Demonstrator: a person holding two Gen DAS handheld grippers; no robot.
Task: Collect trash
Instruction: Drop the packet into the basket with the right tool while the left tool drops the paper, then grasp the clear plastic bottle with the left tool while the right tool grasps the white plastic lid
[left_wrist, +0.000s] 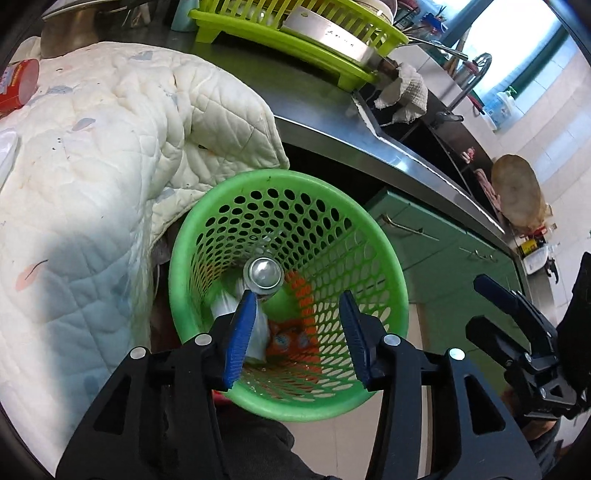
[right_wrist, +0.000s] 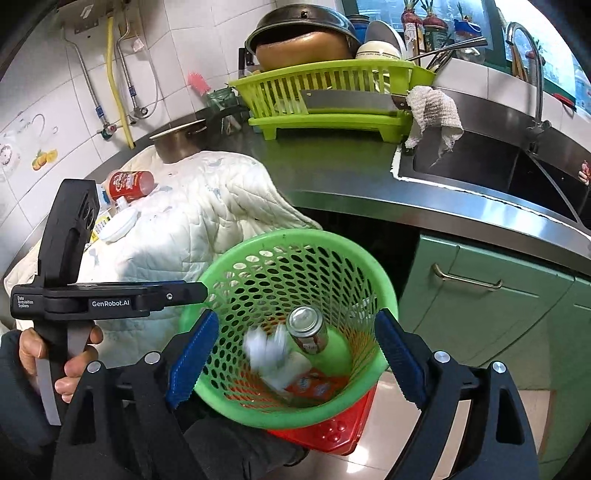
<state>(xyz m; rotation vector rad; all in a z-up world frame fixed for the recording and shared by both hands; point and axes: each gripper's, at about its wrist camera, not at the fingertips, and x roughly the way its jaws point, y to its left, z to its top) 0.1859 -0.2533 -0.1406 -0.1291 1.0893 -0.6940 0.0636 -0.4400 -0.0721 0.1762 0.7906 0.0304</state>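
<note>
Below the desk edge (right_wrist: 424, 210), a green perforated basket (right_wrist: 384, 291) stands on something red (right_wrist: 332, 435) on the floor, and both tongs hang over its mouth. Inside lie a metal can (right_wrist: 308, 328), a blurred white scrap (right_wrist: 266, 347) and an orange wrapper (right_wrist: 314, 387). The left tongs (left_wrist: 299, 332) stand parted with nothing pressed between the pads; the can shows just beyond one pad, apart from it as far as I can tell. The right tongs (right_wrist: 295, 358) gape wide and empty above the rim.

More trash seems to wait on the quilted white cloth (right_wrist: 192, 221) spread on the desk: a red cup (right_wrist: 129, 184) on its side and a white lid (right_wrist: 118, 227). The cup looks light and thin-walled, likely to crush or roll, so a gentle grip across its middle should suit. The lid is flat and shallow; taking it by its rim is probably surest, since the soft cloth gives underneath.

The cloth hangs over the desk edge beside the basket and could snag. The basket looks light and easy to tip. Above the basket there is free room; the dish rack (right_wrist: 325, 96) and sink (right_wrist: 480, 162) lie well apart.
</note>
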